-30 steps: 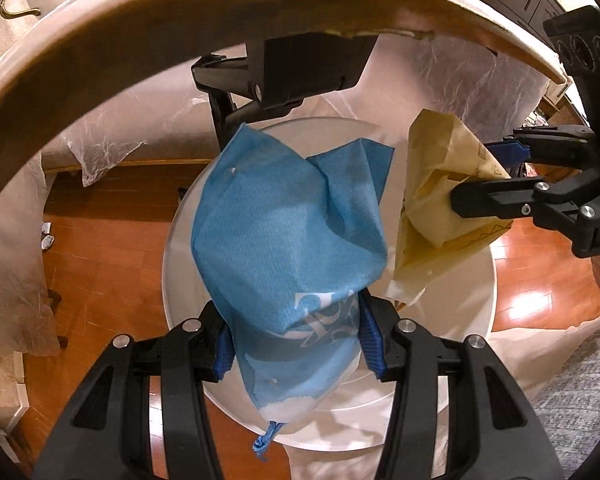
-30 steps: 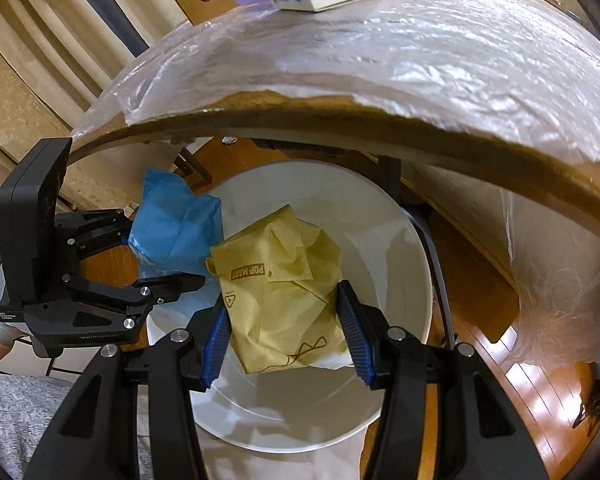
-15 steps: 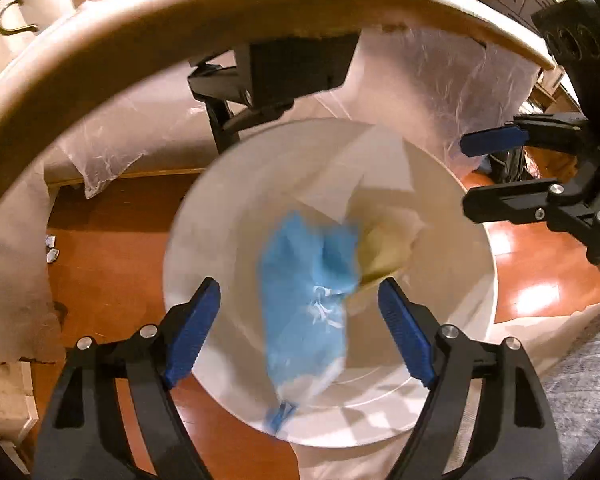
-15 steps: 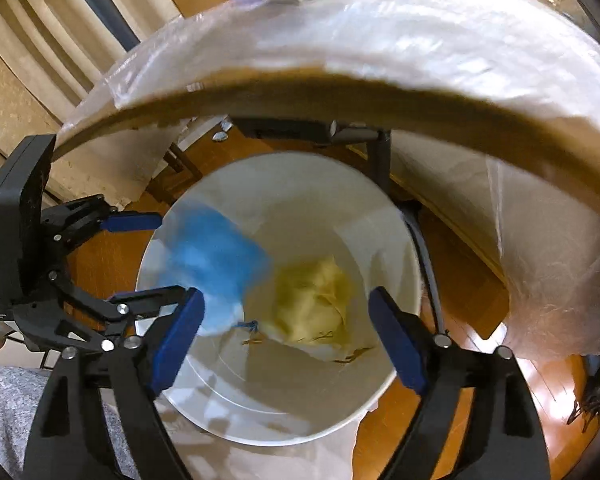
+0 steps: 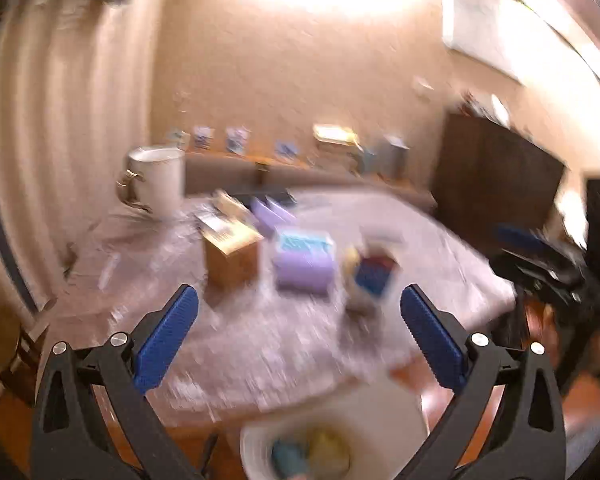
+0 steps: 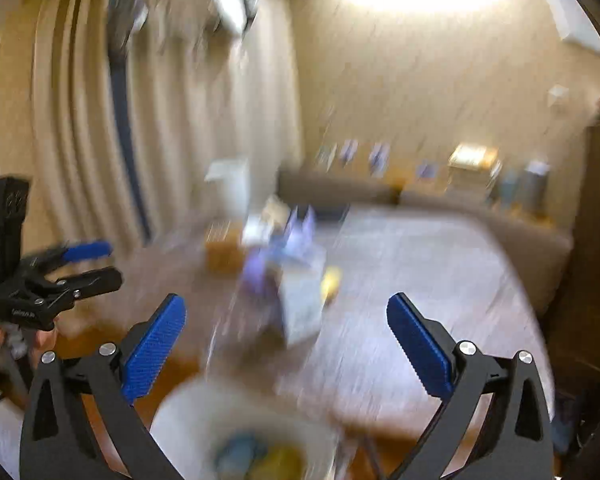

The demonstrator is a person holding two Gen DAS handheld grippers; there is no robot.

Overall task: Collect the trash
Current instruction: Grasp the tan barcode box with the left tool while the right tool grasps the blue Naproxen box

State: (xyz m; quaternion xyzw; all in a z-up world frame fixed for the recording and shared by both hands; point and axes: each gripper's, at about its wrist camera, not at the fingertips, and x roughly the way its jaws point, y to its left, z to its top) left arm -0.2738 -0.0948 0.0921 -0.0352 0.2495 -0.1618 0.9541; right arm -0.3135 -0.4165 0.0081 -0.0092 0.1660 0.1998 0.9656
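- Left wrist view: left gripper [image 5: 298, 344] is spread wide and empty. The white bin [image 5: 300, 454] sits near, below the table [image 5: 240, 352], with blue and yellow trash inside. Looks like the drop is done.
- Right wrist view: right gripper [image 6: 286, 346] is also wide and empty over the bin [image 6: 188, 416]. Next, I'd guess, pick another scrap among the blurry boxes [image 6: 224, 254] on the table.

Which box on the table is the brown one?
The cardboard box, leftmost of the cluster on the table; the box beside it is purple with a blue top.
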